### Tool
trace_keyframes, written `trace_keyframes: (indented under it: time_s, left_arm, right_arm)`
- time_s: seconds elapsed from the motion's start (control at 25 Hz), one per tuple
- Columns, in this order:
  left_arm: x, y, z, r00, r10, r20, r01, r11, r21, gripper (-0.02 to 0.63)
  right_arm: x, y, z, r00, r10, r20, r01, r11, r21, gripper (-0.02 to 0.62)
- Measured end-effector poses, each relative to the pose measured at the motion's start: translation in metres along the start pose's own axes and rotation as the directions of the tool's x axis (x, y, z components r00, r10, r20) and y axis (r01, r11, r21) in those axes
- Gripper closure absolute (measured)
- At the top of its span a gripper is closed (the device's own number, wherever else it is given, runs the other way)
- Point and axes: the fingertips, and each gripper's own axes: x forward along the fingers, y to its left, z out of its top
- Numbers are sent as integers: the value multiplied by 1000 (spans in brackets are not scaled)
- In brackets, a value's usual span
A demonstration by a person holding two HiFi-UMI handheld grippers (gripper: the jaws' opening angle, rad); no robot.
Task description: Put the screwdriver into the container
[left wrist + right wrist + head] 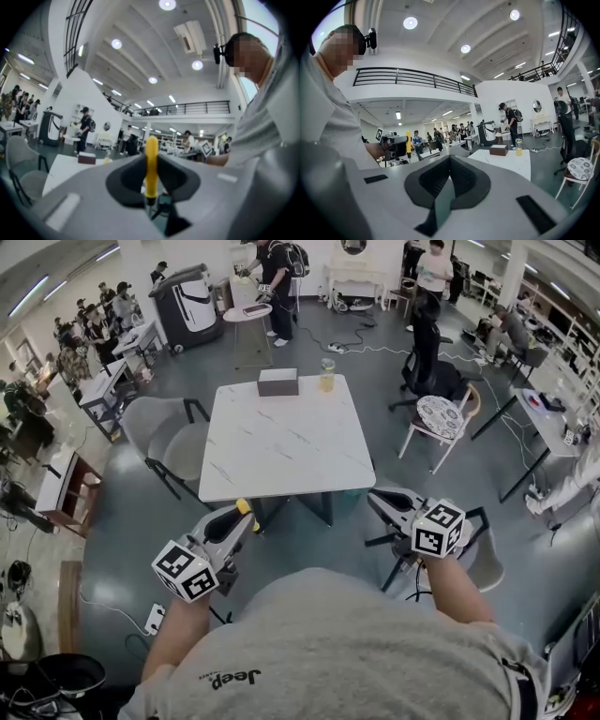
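Note:
A yellow-handled screwdriver stands upright between the pads of my left gripper, which is shut on it just short of the near edge of the white marble table. The right gripper view shows the same screwdriver from the side. A brown box-like container sits at the table's far edge. My right gripper hovers off the near right corner, its jaws shut with nothing between them.
A jar of yellow liquid stands right of the container. A grey chair is at the table's left, a patterned-seat chair at the right, another chair under my right hand. Several people stand farther back.

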Motion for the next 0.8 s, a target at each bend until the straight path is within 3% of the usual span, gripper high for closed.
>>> trace_keyframes:
  time_s: [0.44,0.8]
  left_arm:
    - [25,1,5,1000,-12,-7,11,1000,-20,531]
    - [44,51,0,997,-80,10,80,996,-49,531]
  right_arm:
    - [-6,-19,-6,1000,-1,14,0,999,36,586]
    - [24,-39,-5,997,-71,-9,71,997,33,586]
